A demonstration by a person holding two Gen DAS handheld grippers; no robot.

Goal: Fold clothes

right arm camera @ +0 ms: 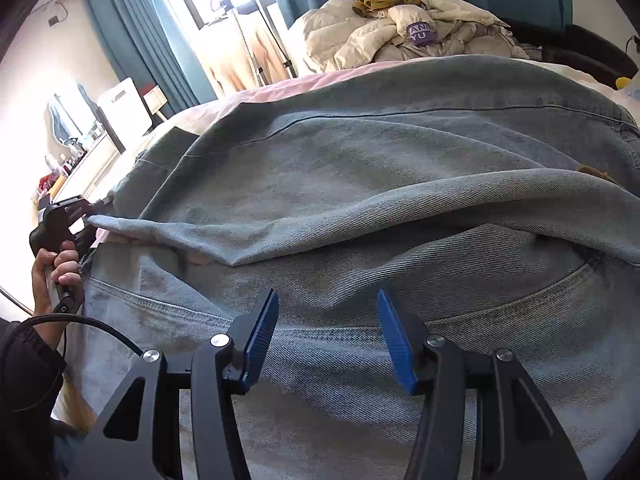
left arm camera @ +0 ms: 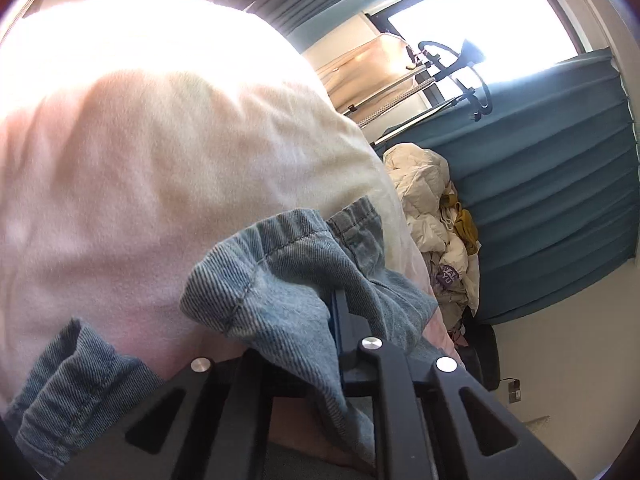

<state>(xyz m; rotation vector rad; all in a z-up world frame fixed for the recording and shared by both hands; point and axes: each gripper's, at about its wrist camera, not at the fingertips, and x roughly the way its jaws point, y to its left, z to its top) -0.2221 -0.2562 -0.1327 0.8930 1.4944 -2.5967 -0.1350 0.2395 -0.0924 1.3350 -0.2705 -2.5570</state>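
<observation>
A light blue denim garment (right arm camera: 400, 184) lies spread over the bed, with one layer folded across it. My right gripper (right arm camera: 328, 320) is open just above the denim near its curved seam, holding nothing. My left gripper (left arm camera: 320, 320) is shut on an edge of the denim (left arm camera: 280, 272); the cloth bunches over its fingers and hides the tips. In the right wrist view the left gripper (right arm camera: 86, 216) shows at the far left, held by a hand, pinching the garment's corner.
The bed has a white and pink sheet (left arm camera: 140, 160). A pile of cream bedding and clothes (right arm camera: 400, 36) lies at the far end of the bed. Teal curtains (left arm camera: 540, 200), a bright window and a lamp stand (left arm camera: 460, 64) are behind.
</observation>
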